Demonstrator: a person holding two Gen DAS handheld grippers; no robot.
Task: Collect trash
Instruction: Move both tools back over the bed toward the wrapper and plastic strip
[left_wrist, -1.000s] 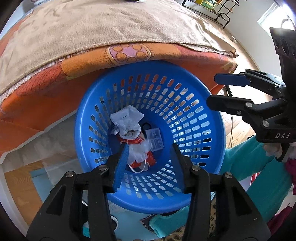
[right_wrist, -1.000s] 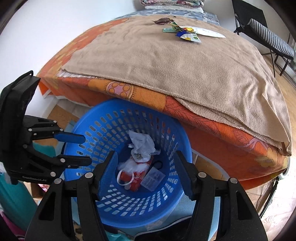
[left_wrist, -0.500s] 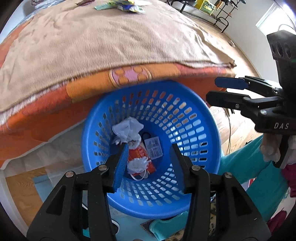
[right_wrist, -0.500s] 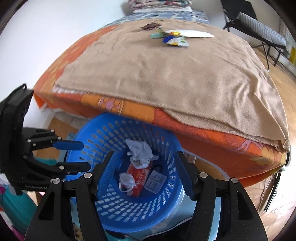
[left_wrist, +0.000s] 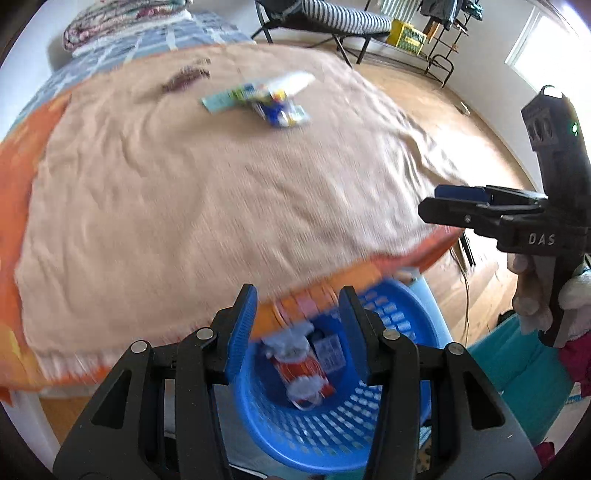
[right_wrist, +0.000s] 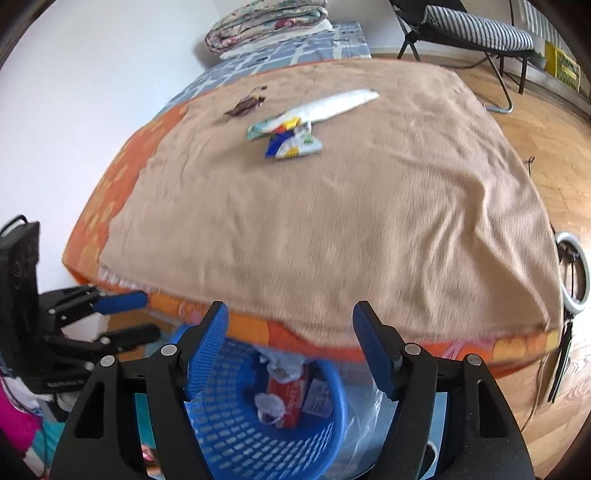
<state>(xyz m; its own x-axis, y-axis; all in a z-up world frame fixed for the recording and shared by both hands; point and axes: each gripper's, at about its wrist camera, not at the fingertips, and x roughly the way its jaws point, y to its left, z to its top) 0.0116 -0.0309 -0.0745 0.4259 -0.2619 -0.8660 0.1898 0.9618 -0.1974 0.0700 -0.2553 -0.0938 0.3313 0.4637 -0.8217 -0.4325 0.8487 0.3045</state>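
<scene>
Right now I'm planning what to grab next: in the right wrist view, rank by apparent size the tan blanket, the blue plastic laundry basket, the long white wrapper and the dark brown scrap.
1. Tan blanket
2. Blue plastic laundry basket, partly hidden, and nearer the camera
3. Long white wrapper
4. Dark brown scrap

Left gripper (left_wrist: 297, 325), right gripper (right_wrist: 290, 345): black frames, blue ribbed pads, silver screws; white "DAS" lettering on right.

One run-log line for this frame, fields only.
left gripper: open, empty | right gripper: open, empty | basket: holds trash | wrappers: uncollected on blanket
</scene>
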